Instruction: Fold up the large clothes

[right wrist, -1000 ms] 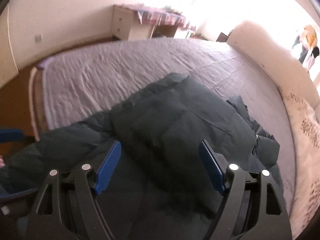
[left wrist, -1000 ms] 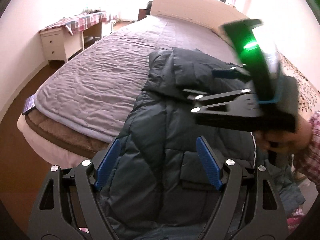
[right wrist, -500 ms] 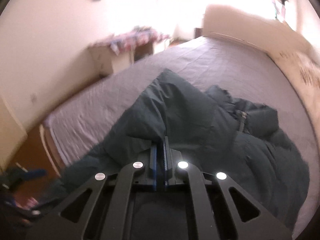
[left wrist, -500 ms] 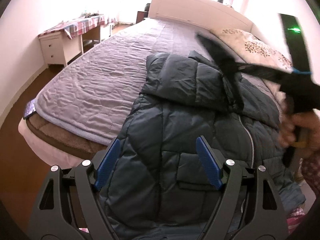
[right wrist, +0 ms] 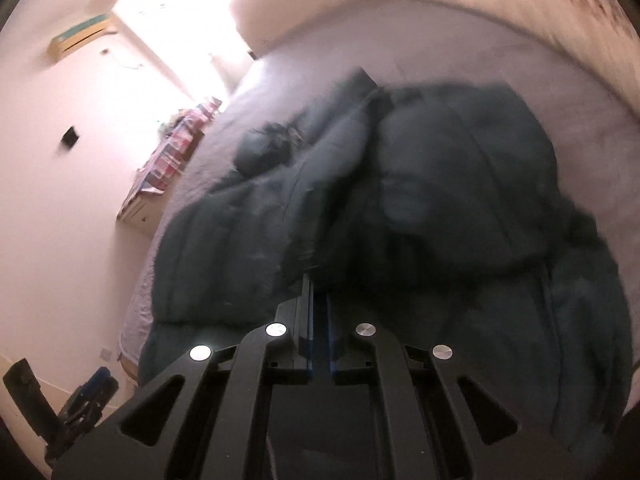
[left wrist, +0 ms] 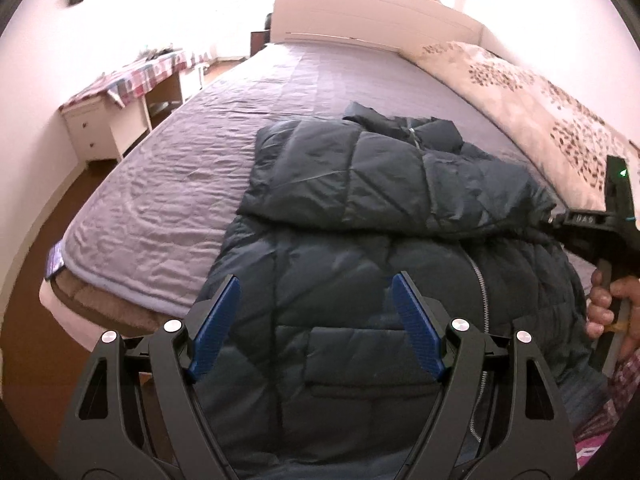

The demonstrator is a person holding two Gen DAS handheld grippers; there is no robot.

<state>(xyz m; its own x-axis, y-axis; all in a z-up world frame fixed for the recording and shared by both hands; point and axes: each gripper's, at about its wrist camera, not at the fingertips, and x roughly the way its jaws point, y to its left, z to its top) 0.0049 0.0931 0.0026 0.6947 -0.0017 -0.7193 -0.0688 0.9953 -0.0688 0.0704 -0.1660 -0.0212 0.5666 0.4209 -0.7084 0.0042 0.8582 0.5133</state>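
Note:
A dark teal quilted puffer jacket (left wrist: 360, 216) lies on the bed with a sleeve folded across its chest, zipper up. My left gripper (left wrist: 316, 320) is open and empty, hovering over the jacket's lower front near a pocket. My right gripper (right wrist: 318, 300) is shut on a fold of the jacket (right wrist: 400, 184); in the left wrist view it (left wrist: 560, 220) holds the fabric at the jacket's right edge. The right wrist view is tilted and blurred.
The jacket rests on a grey-purple quilted bedspread (left wrist: 168, 200). A floral pillow or duvet (left wrist: 540, 108) lies along the right. A headboard (left wrist: 360, 16) stands at the far end. A white desk with a plaid cloth (left wrist: 120, 96) stands left of the bed.
My right gripper went from open over the jacket to shut on its fabric, and swung to the jacket's right edge. The left gripper stayed open in place.

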